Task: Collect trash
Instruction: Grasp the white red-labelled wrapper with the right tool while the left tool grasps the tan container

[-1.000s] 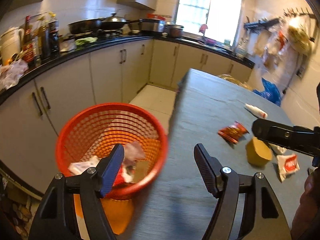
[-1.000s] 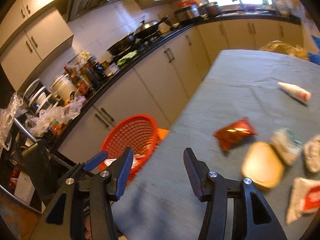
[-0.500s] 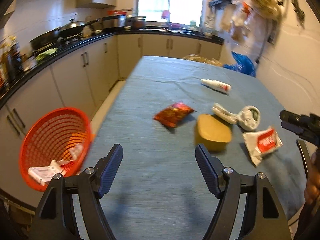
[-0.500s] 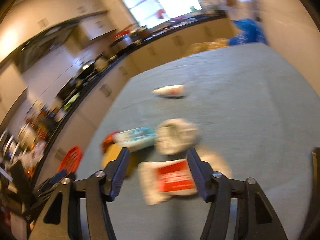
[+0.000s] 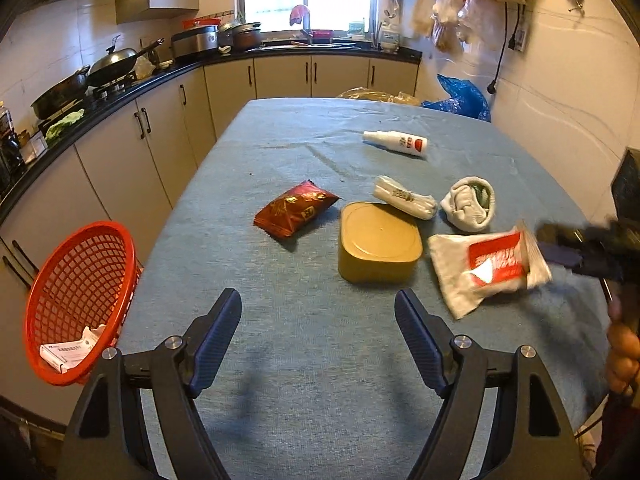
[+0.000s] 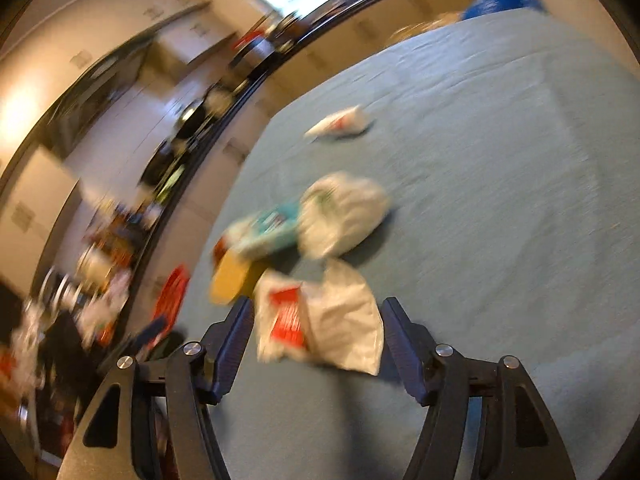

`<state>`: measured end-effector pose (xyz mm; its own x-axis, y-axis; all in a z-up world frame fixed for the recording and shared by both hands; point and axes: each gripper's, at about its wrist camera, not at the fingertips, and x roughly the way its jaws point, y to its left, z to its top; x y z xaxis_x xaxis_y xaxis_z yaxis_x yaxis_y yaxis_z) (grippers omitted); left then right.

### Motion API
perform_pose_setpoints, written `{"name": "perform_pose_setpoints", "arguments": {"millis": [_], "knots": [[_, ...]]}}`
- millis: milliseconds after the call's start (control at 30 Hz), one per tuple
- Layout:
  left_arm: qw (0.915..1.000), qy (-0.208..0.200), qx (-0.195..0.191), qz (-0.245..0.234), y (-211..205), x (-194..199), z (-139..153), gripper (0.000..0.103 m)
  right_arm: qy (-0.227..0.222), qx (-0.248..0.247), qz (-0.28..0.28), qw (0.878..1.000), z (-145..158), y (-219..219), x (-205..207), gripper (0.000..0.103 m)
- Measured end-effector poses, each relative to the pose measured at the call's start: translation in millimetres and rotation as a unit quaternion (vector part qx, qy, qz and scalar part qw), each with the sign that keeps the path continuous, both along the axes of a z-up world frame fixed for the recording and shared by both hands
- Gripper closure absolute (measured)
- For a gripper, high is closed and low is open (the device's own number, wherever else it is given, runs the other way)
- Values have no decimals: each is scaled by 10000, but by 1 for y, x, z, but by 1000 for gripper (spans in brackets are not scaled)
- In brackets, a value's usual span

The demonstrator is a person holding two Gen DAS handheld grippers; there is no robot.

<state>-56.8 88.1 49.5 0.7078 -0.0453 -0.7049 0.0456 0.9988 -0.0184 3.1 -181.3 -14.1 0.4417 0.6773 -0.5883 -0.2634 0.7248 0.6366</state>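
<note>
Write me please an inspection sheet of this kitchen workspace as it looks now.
Surface: table under blue-grey cloth.
Job's things: red snack packet, yellow tin, white-red wrapper, rolled white pack, crumpled white bag, white bottle, all on the table; orange basket beside it, holding a box.
Clutter: pans and pots on the counter.
Grippers: left gripper open, empty; right gripper open, jaws just widening, around the wrapper.
Cables: black cord on the wall.
Surroundings: window, cabinets, hanging bags.

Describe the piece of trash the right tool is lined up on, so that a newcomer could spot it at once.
Start at the blue-clothed table and go to the cluster of litter beside the squat yellow tin. On the tin's far side from the red basket lies a flat white packet with a red panel; its white neighbours are rolled or crumpled and lack red.
</note>
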Motion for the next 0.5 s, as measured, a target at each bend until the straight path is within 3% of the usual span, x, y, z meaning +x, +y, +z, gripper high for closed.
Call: {"name": "perform_pose_setpoints", "arguments": {"millis": [133,267,500], "knots": [[10000,14,-48,40,7,2,-1,25,-220,-642,524,9963,8,17,-25,32],[9999,34,-87,57,9,5,-3,25,-991,-1578,321,9820,31,25,-32,24],[10000,69,-65,-12,10,2,-7,25,-1230,-1898,1050,9684,29,68,-1,23]]}}
